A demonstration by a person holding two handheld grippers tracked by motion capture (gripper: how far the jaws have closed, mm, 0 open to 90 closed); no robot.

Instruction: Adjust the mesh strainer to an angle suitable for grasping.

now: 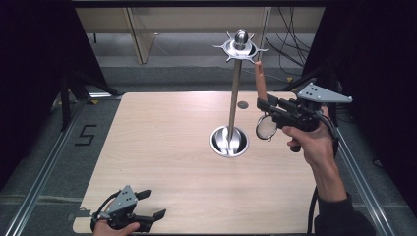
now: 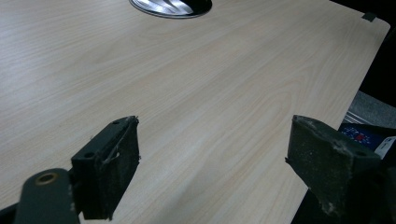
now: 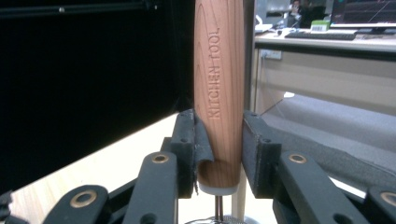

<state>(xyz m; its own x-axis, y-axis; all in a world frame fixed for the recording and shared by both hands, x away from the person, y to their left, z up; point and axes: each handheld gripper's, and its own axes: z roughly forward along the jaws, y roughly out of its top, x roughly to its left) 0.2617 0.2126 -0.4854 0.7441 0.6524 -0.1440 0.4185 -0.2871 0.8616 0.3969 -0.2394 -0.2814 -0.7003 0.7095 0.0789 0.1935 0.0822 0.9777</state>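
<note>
- We see the right tool [image 1: 269,109] clenched on the wooden handle [image 3: 219,93] of a small mesh strainer [image 1: 266,129]; handle points up, mesh head hangs below the jaws.
- In the right gripper view both pads press the handle near its lower end, "KITCHEN TOOL" lettering visible above the grip.
- The strainer is held in the air over the right side of the bench [image 1: 162,162], just beside the metal rack pole [image 1: 235,93], handle tip near the hook ring [image 1: 240,48] at the top.
- Rack base [image 1: 229,141] sits on the bench centre-right; its rim also shows at the top of the left gripper view [image 2: 170,7].
- The left tool [image 1: 150,204] is released, jaws wide apart, nothing between them, resting low at the near-left bench edge.
- Step in hand, our read: carrying the strainer up to the rack to hang it on 1 hook.
- Next move likely calls for bringing the handle end level with a hook, lining up whatever hanging hole it has (we cannot see 1), then easing it on before letting go.
- Risk: the mesh head swings and knocks the pole.
</note>
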